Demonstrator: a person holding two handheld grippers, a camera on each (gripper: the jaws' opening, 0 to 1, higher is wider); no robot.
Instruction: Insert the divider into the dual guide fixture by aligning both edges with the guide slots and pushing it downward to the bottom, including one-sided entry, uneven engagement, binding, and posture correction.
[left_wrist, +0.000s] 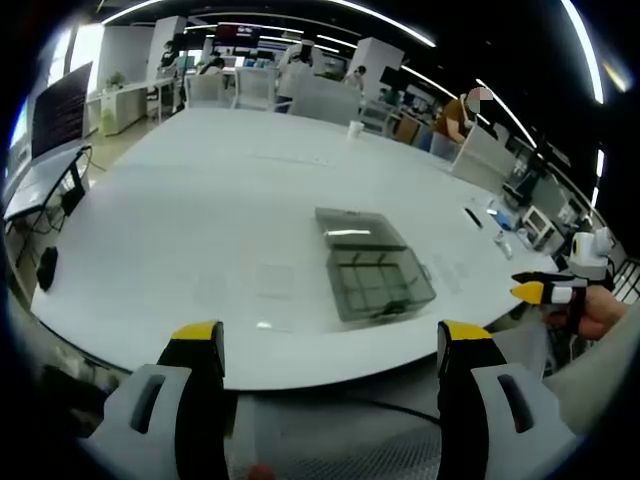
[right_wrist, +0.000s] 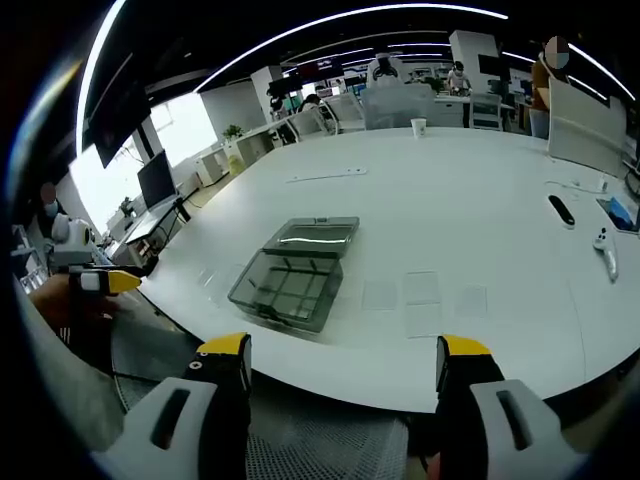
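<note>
Dividers (right_wrist: 422, 288), clear thin sheets at three o'clock of the fixture (right_wrist: 290, 275): we judge them light, slippery; edge-grip. Left gripper (left_wrist: 333, 345) and right gripper (right_wrist: 342, 360) gape wide, empty.

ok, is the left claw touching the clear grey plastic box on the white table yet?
Apart. In the left gripper view the left claw, jaws open, sits short of the white table edge, with bare tabletop between it and the clear grey plastic box.

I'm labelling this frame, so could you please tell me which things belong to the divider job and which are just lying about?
Job: grey translucent plastic fixture box; clear flat divider sheets.

Lying about: white paper cup; black remote; white controller.
</note>
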